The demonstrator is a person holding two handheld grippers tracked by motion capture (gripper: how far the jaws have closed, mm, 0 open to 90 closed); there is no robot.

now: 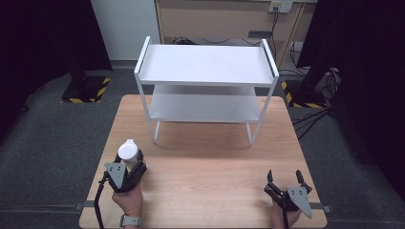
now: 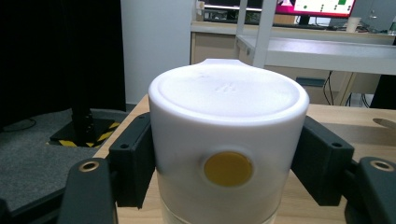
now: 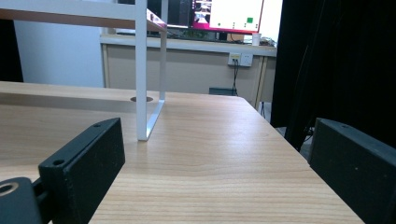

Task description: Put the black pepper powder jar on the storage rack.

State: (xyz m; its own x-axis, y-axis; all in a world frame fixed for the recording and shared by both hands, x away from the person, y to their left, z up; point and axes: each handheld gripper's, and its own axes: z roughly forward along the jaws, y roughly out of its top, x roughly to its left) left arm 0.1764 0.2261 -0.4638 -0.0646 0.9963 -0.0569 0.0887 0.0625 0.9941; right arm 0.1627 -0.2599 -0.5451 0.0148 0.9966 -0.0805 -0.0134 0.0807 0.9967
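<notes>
A white cup (image 1: 128, 150) with a lid and a small spout sits between the jaws of my left gripper (image 1: 130, 161) near the table's front left. In the left gripper view the cup (image 2: 229, 140) shows a yellow dot on its side, and both black pads (image 2: 135, 161) press on its wall. My right gripper (image 1: 285, 180) rests near the front right corner, open with nothing between its fingers (image 3: 84, 163). A white two-level shelf (image 1: 206, 64) stands at the back middle of the table, both levels bare.
The wooden table (image 1: 205, 167) spreads between the grippers and the shelf legs (image 3: 141, 70). Around it lies dark grey floor, with black curtains at both sides, stand bases with yellow-black tape (image 1: 86, 89) and cables (image 1: 315, 114) at the right.
</notes>
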